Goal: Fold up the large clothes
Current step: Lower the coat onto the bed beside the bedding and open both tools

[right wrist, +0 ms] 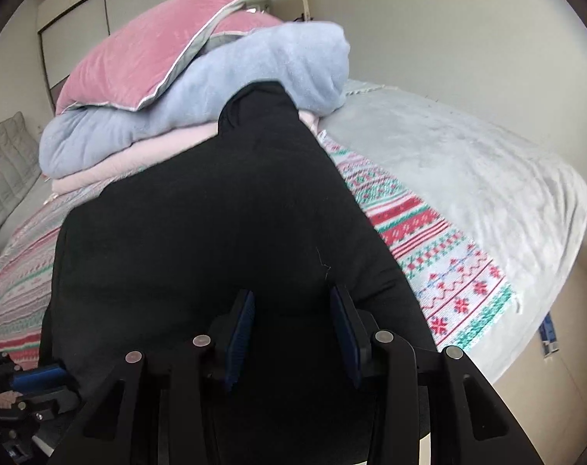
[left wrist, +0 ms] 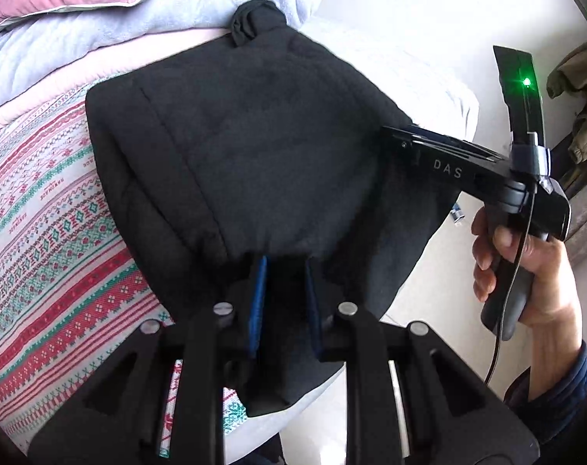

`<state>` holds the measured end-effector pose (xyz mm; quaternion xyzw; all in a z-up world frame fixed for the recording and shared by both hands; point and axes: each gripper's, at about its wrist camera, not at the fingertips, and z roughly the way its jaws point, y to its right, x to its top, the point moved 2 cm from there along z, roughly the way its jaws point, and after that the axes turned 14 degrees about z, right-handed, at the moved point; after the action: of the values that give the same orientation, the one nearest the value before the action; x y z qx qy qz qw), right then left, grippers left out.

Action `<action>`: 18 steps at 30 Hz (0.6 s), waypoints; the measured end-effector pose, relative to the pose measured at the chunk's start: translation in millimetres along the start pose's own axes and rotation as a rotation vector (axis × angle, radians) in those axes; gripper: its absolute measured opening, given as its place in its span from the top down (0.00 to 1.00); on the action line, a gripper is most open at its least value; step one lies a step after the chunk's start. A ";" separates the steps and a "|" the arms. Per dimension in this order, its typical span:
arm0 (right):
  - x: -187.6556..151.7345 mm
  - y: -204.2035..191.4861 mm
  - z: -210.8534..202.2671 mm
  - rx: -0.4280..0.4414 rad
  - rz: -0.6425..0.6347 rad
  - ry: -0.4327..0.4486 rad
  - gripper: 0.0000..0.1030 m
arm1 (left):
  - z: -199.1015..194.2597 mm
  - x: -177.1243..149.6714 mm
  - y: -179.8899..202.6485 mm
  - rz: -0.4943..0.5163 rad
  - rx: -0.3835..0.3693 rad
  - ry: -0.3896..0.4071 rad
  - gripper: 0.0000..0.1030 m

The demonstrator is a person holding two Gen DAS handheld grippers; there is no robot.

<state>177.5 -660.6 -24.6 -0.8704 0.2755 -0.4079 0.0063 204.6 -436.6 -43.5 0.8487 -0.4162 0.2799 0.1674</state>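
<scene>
Inspector: Both tongs are clamped on the garment [left wrist: 254, 147]. Left gripper [left wrist: 283, 302] stands narrow, black cloth bunched between its blue pads at the near hem. Right gripper [right wrist: 293, 333] stands somewhat wider, pads pressing a thicker fold of the same cloth.

Clerk: Where does the garment lie?

Inspector: On the patterned blanket [left wrist: 53, 232] across the bed [right wrist: 467, 178], running directly away from both tongs. Its long axis points toward the stacked bedding [right wrist: 216, 108], and the far end narrows to a bunched tip resting against that stack.

Clerk: Which hand is nearer?

Inspector: Neither, by my reading. Both hold the near edge side by side. In the left view the right gripper grips the hem's right corner, a hand [left wrist: 525, 267] on its handle.

Clerk: And the coming move?

Inspector: Likely carrying the near edge forward along that axis, over the far part. Uneven travel would skew the fold.
</scene>
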 end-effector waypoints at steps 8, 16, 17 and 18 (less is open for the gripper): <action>-30.6 -38.6 -118.8 0.024 0.087 0.108 0.26 | -87.5 -16.7 10.6 0.005 0.120 0.088 0.35; -91.0 -71.1 -230.0 0.026 0.018 0.160 0.12 | -183.0 -73.1 33.6 -0.011 0.149 0.203 0.20; -99.0 -74.6 -242.4 0.028 0.009 0.165 0.11 | -188.7 -76.1 34.6 -0.012 0.153 0.212 0.20; -103.4 -76.8 -249.0 0.033 0.009 0.162 0.10 | -195.3 -80.4 36.9 -0.015 0.159 0.216 0.20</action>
<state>-17.0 -492.0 86.6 -0.8331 0.2723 -0.4815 -0.0001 69.5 -308.3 62.7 0.8272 -0.3661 0.4007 0.1456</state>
